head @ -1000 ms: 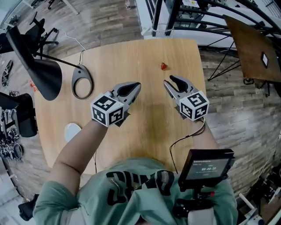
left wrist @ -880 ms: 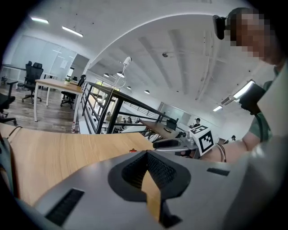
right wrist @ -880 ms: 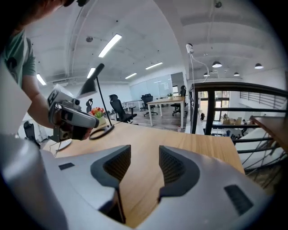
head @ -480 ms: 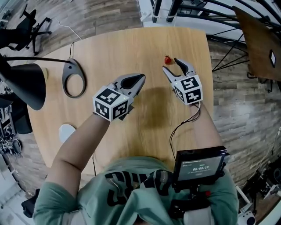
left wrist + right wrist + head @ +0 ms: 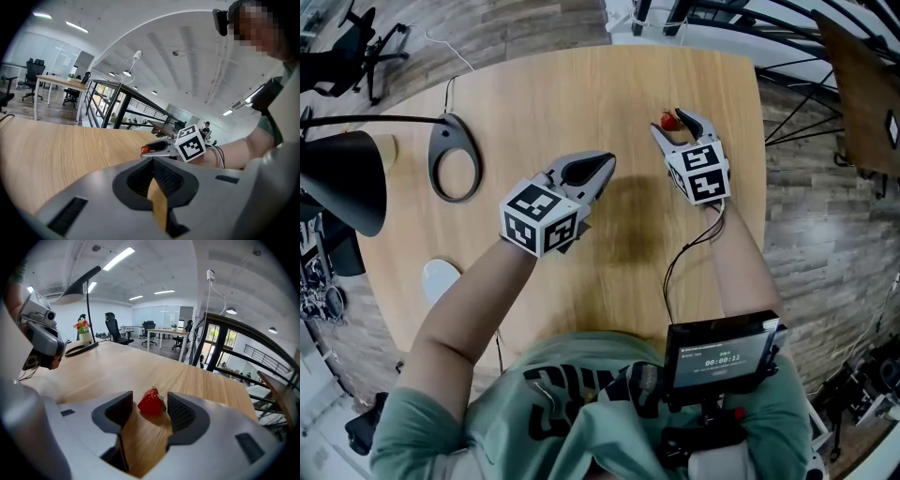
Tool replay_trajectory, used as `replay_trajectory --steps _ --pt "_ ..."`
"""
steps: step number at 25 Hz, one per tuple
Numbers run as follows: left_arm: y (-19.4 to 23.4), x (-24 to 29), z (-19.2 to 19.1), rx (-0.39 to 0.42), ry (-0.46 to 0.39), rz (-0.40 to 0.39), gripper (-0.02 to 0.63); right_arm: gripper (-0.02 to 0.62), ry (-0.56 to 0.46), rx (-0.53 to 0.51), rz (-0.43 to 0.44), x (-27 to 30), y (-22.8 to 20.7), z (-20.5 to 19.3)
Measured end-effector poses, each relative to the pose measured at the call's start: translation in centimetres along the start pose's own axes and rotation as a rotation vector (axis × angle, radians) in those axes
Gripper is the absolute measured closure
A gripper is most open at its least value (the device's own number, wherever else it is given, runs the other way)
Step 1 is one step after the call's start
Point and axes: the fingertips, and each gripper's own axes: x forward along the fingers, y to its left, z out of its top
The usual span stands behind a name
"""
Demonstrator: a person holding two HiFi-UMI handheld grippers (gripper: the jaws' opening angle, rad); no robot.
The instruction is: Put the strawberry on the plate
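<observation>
At the tabletop's [image 5: 562,94] far right, seen from the head, the strawberry [image 5: 670,121] lies between the tips of the right tool [image 5: 672,124]. The plate [image 5: 439,278] sits well apart at the near left. Along the left tool [image 5: 607,164], its jaws are together and empty, with the strawberry far ahead. Along the right tool, the jaws have just opened wide. They flank the strawberry, and neither pad presses it.

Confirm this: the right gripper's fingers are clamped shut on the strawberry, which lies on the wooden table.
Not clamped. The right gripper view shows the fingers of the right gripper apart, having just been opening, with the strawberry between them, not gripped. It does lie on the wooden table.
</observation>
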Motion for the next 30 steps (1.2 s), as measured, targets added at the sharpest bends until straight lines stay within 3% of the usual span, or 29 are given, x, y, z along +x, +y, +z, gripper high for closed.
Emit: replay_trajectory --steps 2,4,16,30 --pt "0.0 0.0 -0.3 -0.001 0.001 0.002 0.604 0.366 0.017 -0.023 -0.012 0.0 0.1 -0.3" --pt "-0.1 -0.1 -0.4 0.002 0.002 0.004 0.604 0.448 0.022 -0.048 -0.023 0.0 0.1 -0.4" --pt "-2.9 -3.0 2.6 0.036 -0.049 0.003 0.604 0.449 -0.051 -0.015 -0.020 -6.5 1.5 2.1" --pt "-11.4 -6.6 4.0 0.107 -0.082 0.005 0.604 0.449 -0.098 0.042 -0.014 -17.6 4.4 2.3"
